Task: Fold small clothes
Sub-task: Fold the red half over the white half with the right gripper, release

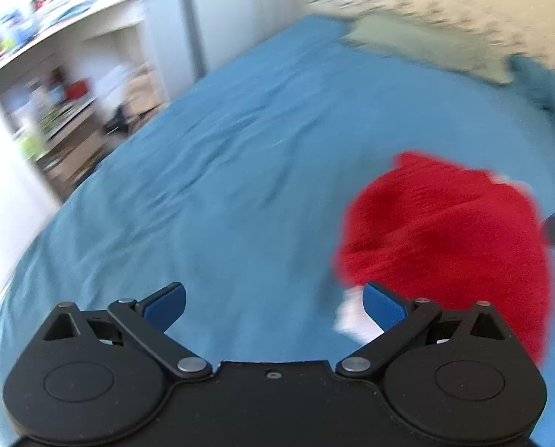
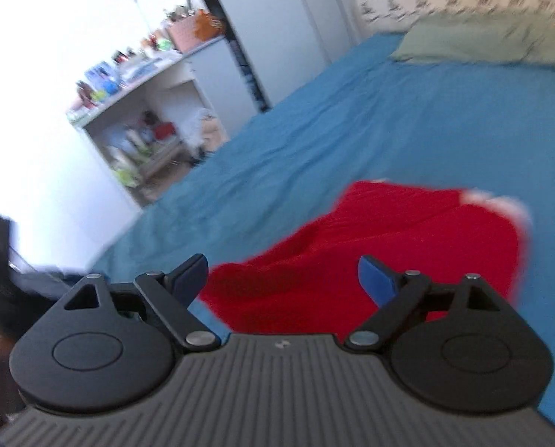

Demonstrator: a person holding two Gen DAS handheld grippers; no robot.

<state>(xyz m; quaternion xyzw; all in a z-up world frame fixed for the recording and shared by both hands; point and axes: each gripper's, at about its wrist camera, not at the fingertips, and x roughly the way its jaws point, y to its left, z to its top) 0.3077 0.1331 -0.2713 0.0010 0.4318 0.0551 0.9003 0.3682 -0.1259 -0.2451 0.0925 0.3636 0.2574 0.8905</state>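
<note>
You are working over a wide blue bedsheet (image 2: 407,119) that is giving under anything pressed into it, so the biggest risk, as I judge it, is that you are closing on sheet along with cloth and dragging both into the fold. The red garment (image 2: 370,246) is lying in a loose, rumpled heap directly ahead of your right gripper (image 2: 283,279), reaching back between and under its spread fingers; with no clean edge showing, a grab here is likely catching several layers at once and bunching them rather than laying them flat. Your right gripper is standing wide open and is holding nothing. From your left gripper (image 1: 273,305), also wide open and empty, the garment is sitting ahead and off to the right, its near edge just beside the right fingertip. Both views are smearing, so aiming now is risky. Small white trim (image 1: 351,316) is peeking out at the garment's near corner.
</note>
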